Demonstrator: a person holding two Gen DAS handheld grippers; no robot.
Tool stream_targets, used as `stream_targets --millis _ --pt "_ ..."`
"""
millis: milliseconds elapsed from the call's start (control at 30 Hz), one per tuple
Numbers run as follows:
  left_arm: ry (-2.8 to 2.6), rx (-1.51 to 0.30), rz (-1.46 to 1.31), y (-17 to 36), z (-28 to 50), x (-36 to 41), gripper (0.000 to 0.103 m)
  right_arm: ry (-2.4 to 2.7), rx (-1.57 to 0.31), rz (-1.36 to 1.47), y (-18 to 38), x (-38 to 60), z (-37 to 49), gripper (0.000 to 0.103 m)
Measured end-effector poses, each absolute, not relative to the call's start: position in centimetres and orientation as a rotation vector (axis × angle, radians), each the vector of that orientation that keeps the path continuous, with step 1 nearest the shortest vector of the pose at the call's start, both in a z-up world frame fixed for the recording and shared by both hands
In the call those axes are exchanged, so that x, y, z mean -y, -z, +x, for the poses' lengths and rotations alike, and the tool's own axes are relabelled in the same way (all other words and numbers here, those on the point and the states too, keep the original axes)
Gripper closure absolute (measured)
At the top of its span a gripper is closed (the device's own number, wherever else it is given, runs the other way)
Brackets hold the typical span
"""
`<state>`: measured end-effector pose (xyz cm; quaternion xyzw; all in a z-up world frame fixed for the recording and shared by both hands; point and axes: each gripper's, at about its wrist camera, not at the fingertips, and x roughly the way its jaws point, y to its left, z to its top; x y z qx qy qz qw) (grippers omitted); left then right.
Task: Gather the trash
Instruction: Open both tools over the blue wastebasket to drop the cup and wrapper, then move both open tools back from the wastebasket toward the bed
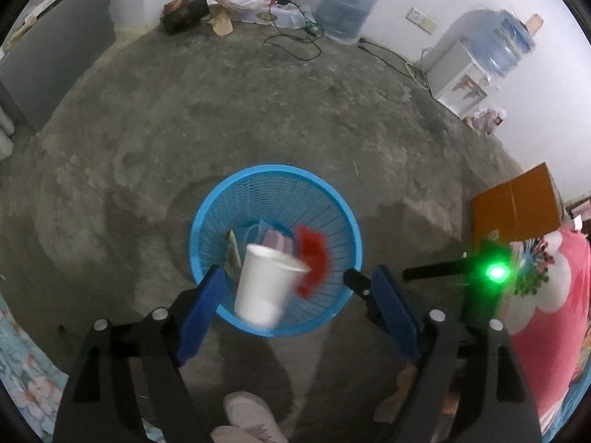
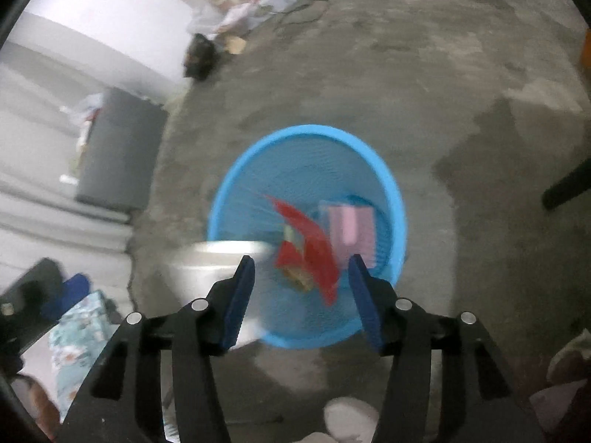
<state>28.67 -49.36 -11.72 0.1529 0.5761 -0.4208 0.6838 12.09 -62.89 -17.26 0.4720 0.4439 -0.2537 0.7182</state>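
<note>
**Cup and wrapper loose over the basket**

Both grippers hang above the blue basket (image 1: pixel 275 247) on the concrete floor (image 1: pixel 258 118). The left gripper (image 1: pixel 295 291) has its fingers spread wide, gripping nothing; the white paper cup (image 1: pixel 267 288) sits between them, touching neither, tilted and smeared, over the basket's near rim. It looks to be in free fall. The right gripper (image 2: pixel 301 295) is likewise spread with nothing held; a red wrapper (image 2: pixel 310 254), blurred, shows between its fingers above the basket's inside. A pink packet (image 2: pixel 351 229) and a greenish piece (image 1: pixel 233 254) already lie at the bottom.

The risk, as I judge it, is the cup: it is over the near rim and not the middle, so it could strike the rim and bounce onto the floor beside the white shoe (image 1: pixel 251 421). The light wrapper could drift and catch on the mesh wall. The basket is light too; a knock from either gripper could tip it.
</note>
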Motion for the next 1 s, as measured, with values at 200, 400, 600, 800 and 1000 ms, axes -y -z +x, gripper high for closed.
stream_targets --millis 200,400,600,800,1000 --pt "0.971 -1.212 0.352 9.4 28.2 48.3 0.022 0.566 -0.961 1.008 15.7 61.8 10.9 0.044" --pt "1.025 -1.122 0.306 4.4 27.3 45.4 0.022 0.572 -0.899 0.868 11.7 60.2 10.6 0.035" --pt "1.074 -1.010 0.257 -1.9 25.9 40.2 0.021 0.560 -0.813 0.696 5.5 56.8 10.4 0.024" --pt "1.056 -0.924 0.228 -7.1 24.1 33.4 0.019 0.531 -0.754 0.551 0.5 53.1 10.0 0.014" --pt "1.021 -0.874 0.220 -9.8 22.1 27.0 0.010 0.510 -0.723 0.432 -2.8 49.4 9.7 0.008"
